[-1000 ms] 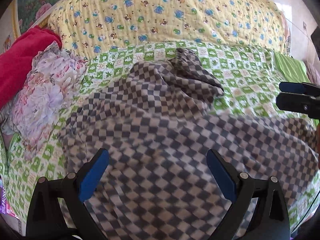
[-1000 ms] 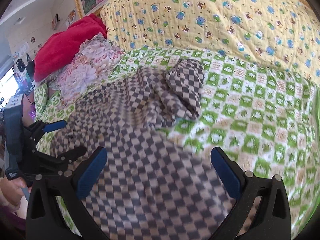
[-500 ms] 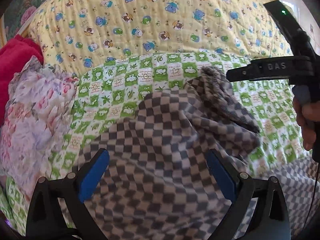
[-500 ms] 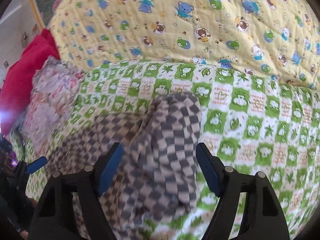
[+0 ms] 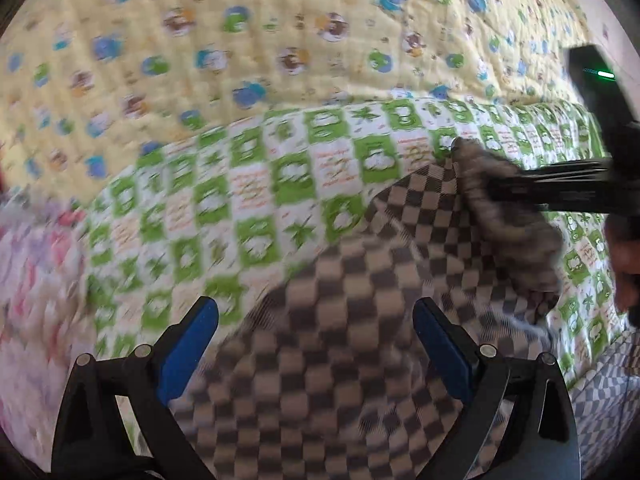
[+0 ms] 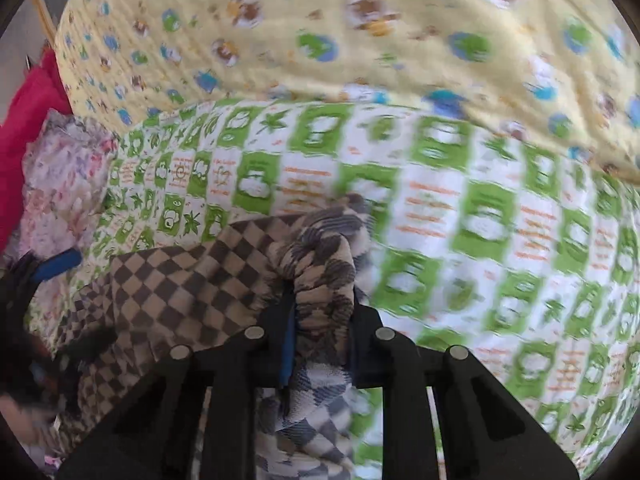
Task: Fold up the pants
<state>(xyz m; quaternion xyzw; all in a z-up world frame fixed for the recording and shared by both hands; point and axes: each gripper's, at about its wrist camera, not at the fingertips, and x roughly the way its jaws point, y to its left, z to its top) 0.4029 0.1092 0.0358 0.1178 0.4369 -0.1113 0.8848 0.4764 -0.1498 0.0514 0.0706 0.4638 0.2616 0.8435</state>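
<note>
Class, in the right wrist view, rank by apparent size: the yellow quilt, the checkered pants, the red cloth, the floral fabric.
1. yellow quilt
2. checkered pants
3. floral fabric and red cloth: similar, both cut off at the frame edge, so unranked.

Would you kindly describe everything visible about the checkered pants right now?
The checkered pants are soft woven-looking cloth in a brown and tan check, with a paler grey-and-white side showing where it turns over. They lie spread and rumpled on the green-and-white patterned sheet. One bunched end is pinched in the right gripper, whose jaws are closed on it. The left gripper hangs open over the fabric, gripping nothing.
</note>
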